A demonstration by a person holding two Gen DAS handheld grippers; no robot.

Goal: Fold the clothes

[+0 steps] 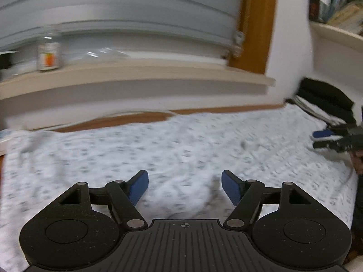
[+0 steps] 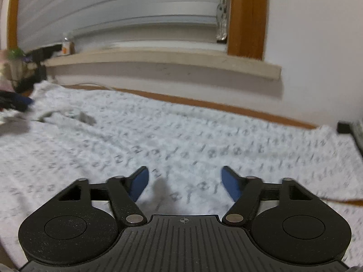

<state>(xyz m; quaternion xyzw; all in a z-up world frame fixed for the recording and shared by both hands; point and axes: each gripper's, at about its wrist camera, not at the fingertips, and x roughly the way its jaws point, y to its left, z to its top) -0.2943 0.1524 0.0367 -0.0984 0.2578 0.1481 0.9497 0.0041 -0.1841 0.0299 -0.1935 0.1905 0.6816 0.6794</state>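
One white patterned garment [image 2: 181, 136] lies spread flat over the surface below the windowsill [image 2: 158, 61], stretching side to side beneath both tools. The left gripper [image 1: 185, 187] and right gripper [image 2: 185, 184] hover just above it, jaws apart and empty; the right looks nearer the cloth.

cloth [image 2: 204, 140]: under both tools, white woven fabric with a grey print, matt, softly rumpled
left gripper [image 1: 185, 188]: black plastic, matt and faintly grainy; ribbed base; small metal pivot pins
pads [image 1: 138, 189]: blue, matt, rubbery-looking
right gripper [image 2: 185, 184]: same matt black plastic, dusty
sill [image 2: 158, 61]: ahead, pale, matt
frame [image 2: 247, 18]: ahead right, orange-brown wood, smooth
bottle [image 1: 48, 53]: ahead left, clear, glossy
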